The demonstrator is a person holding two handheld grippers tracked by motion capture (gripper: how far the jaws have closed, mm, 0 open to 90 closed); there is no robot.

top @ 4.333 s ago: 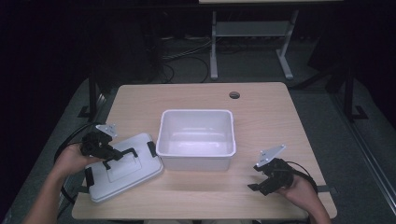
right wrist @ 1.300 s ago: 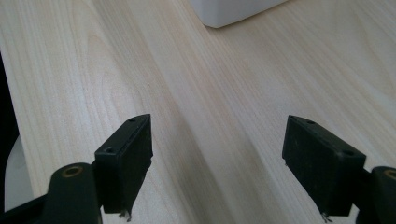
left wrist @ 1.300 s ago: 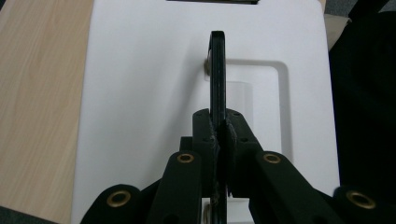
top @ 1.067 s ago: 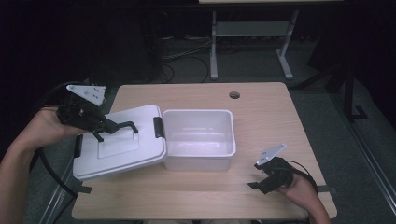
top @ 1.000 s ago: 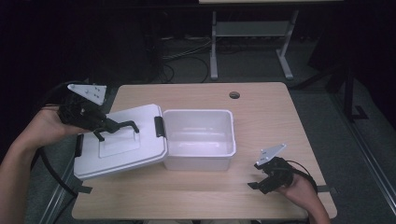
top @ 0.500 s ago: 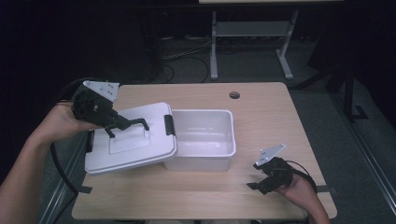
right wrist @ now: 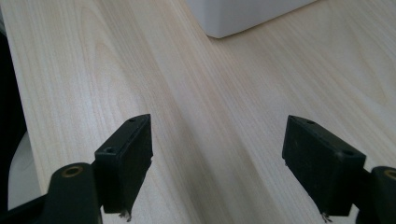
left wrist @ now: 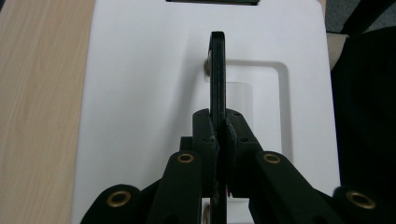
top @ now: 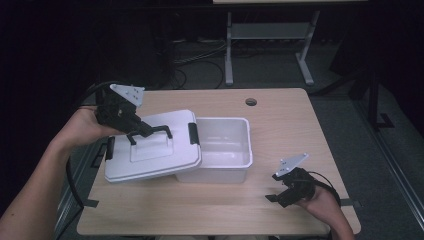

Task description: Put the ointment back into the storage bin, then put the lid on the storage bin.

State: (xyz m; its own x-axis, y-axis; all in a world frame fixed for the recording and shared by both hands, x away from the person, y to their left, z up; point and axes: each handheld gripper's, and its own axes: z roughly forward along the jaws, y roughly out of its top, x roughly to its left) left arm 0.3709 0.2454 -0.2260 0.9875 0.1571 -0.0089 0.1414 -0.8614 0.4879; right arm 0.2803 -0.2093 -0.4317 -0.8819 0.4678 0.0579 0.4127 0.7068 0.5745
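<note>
Over the left half of the wooden table (top: 280, 125), the high view showed the left gripper (top: 141, 131) clamped on the black handle (top: 150, 133) of a white lid (top: 150, 150), which was held tilted with its right edge overlapping the left rim of the open white bin (top: 225, 150). From above, the black latches at the lid's two ends were plain, as was the bin's empty white inside. The left gripper view gave what the high view could not: the handle (left wrist: 217, 79) seen edge-on as a thin black bar, pinched tightly between the two pads, with the lid (left wrist: 140, 93) spread white beneath it and a strip of table (left wrist: 37, 93) along one side. Near the table's front right corner, the right gripper (top: 282, 192) rested well apart from the bin. Its own view showed the jaws standing wide with nothing between them, bare wood grain below, and a corner of the bin (right wrist: 243, 16) at the top edge.
</note>
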